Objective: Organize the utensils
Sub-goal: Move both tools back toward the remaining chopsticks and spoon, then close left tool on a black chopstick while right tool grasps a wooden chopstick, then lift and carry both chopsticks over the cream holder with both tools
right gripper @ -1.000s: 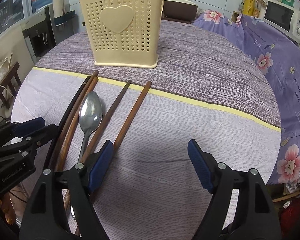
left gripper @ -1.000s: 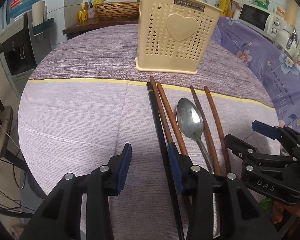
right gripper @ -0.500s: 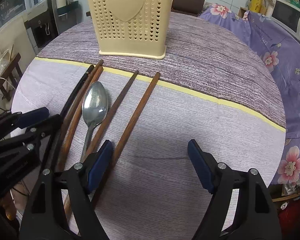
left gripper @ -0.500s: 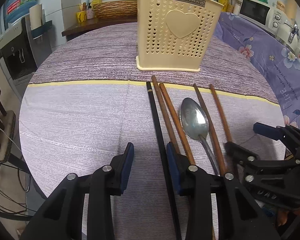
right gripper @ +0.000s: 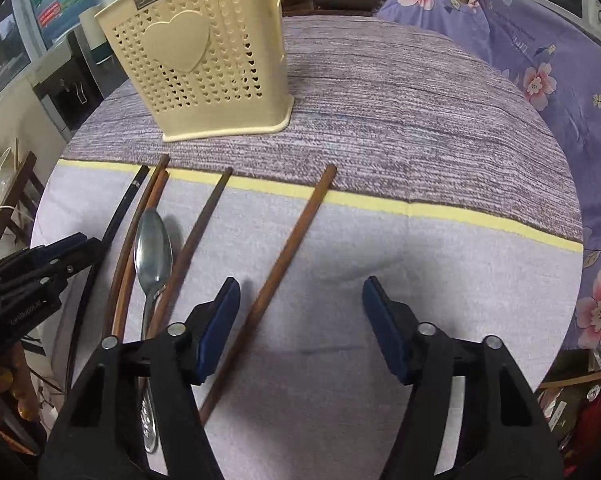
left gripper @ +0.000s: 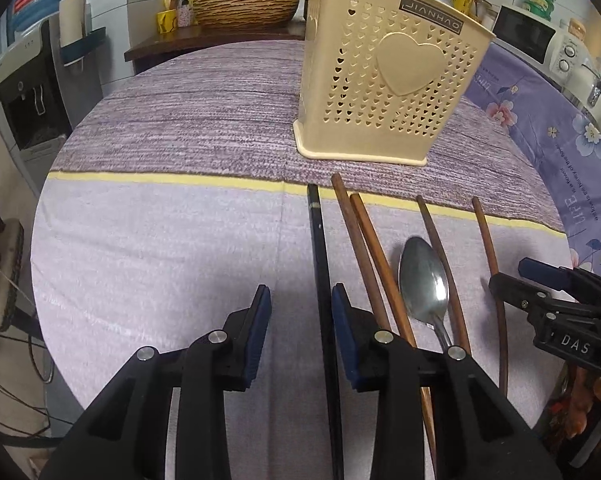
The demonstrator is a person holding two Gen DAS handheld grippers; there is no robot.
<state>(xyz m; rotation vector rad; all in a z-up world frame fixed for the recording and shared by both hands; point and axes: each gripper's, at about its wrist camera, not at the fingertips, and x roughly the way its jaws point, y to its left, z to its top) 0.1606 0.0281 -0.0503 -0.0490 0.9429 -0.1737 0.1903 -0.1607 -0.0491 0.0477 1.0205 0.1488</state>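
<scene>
Both grippers are lining up for a pickup, with nothing lifted yet. The left gripper (left gripper: pixel 300 332) stands partly open astride the black chopstick (left gripper: pixel 318 256), its pads not pressing. The right gripper (right gripper: pixel 300 324), whose jaws have just been closing, is open around a brown chopstick (right gripper: pixel 296 240) and grips nothing. The utensils lie on the tablecloth (left gripper: pixel 160 248) before the cream holder (left gripper: pixel 384 92); next, each gripper should sink and close on its stick.

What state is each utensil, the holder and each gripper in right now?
Black chopstick: flat on the table, between the left gripper's fingers, not pinched.
Brown chopsticks: four, flat.
Spoon: flat, bowl up.
Holder: upright, already holding a spoon.
Right gripper: open, jaws just closing, straddling one brown chopstick.
</scene>
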